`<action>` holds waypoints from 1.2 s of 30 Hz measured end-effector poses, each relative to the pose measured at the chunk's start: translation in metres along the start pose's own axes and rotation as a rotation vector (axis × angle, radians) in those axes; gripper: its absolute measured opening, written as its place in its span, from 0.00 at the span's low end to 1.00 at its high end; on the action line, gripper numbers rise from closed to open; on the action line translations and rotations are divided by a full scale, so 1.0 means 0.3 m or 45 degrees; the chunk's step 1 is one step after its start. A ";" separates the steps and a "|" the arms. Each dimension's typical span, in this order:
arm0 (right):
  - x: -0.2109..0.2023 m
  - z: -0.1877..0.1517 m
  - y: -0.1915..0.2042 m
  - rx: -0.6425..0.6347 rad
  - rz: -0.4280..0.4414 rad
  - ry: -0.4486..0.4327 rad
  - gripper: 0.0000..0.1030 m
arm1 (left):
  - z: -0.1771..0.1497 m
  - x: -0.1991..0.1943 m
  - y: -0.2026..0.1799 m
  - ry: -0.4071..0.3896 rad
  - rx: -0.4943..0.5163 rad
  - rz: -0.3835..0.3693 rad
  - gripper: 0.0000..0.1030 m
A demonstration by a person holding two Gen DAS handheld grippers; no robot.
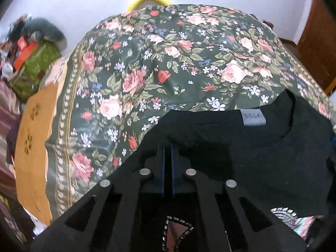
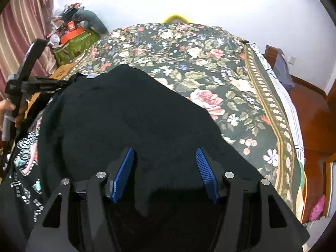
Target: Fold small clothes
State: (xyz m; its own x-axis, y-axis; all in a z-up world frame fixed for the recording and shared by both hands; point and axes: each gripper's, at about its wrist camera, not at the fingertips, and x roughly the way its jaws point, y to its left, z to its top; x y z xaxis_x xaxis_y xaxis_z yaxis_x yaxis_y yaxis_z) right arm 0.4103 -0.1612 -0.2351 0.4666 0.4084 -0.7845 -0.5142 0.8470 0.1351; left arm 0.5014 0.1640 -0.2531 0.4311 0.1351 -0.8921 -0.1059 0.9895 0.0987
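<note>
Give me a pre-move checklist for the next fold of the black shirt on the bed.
1. Left gripper shut: ok, pads together at the black shirt edge.
2. Cloth actually pinched in it: cannot tell, dark fabric hides the tips.
3. Right gripper open and ready: ok, blue pads apart above the shirt, gripping nothing.
4. Collar label visible for orientation: ok, facing up near the neckline.
5. Floral bedspread free for laying the fold: ok beyond the shirt.
6. Shirt flat: not ok, it is bunched, with printed fabric showing at the side.
</note>
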 end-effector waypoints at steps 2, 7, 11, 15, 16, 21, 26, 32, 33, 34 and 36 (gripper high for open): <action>-0.005 0.004 0.002 -0.002 -0.009 0.008 0.56 | -0.009 -0.034 0.014 0.005 -0.001 -0.016 0.10; -0.049 0.004 0.007 0.024 0.009 0.029 0.56 | -0.113 -0.202 0.106 -0.082 -0.008 -0.016 0.53; -0.115 0.034 0.067 -0.004 0.051 -0.010 0.56 | -0.238 -0.311 0.212 -0.126 -0.043 0.001 0.56; -0.189 0.081 0.193 -0.091 0.108 -0.053 0.56 | -0.370 -0.351 0.317 -0.122 -0.114 0.043 0.62; -0.200 0.092 0.222 -0.105 0.125 -0.058 0.56 | -0.404 -0.352 0.344 -0.114 -0.137 0.042 0.63; -0.216 0.140 0.415 -0.172 0.264 -0.042 0.56 | -0.556 -0.329 0.387 -0.059 -0.148 0.018 0.63; -0.124 0.141 0.559 -0.204 0.333 0.016 0.56 | -0.649 -0.301 0.364 -0.033 -0.130 -0.086 0.63; 0.033 0.131 0.679 -0.173 0.392 0.100 0.52 | -0.692 -0.248 0.299 -0.051 -0.011 -0.071 0.63; 0.050 0.132 0.692 -0.174 0.395 0.108 0.50 | -0.694 -0.244 0.305 -0.060 -0.022 -0.079 0.64; 0.079 0.136 0.706 -0.175 0.397 0.116 0.46 | -0.693 -0.243 0.313 -0.069 -0.037 -0.087 0.63; 0.102 0.142 0.726 -0.162 0.409 0.119 0.35 | -0.688 -0.240 0.330 -0.091 -0.079 -0.073 0.63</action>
State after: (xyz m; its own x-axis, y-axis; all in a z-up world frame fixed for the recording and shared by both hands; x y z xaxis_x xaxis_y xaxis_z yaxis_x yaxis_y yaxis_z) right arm 0.3434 0.0504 -0.2039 0.2015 0.6090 -0.7672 -0.7120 0.6289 0.3122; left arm 0.2750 0.2414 -0.2701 0.5006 0.0837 -0.8616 -0.1334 0.9909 0.0188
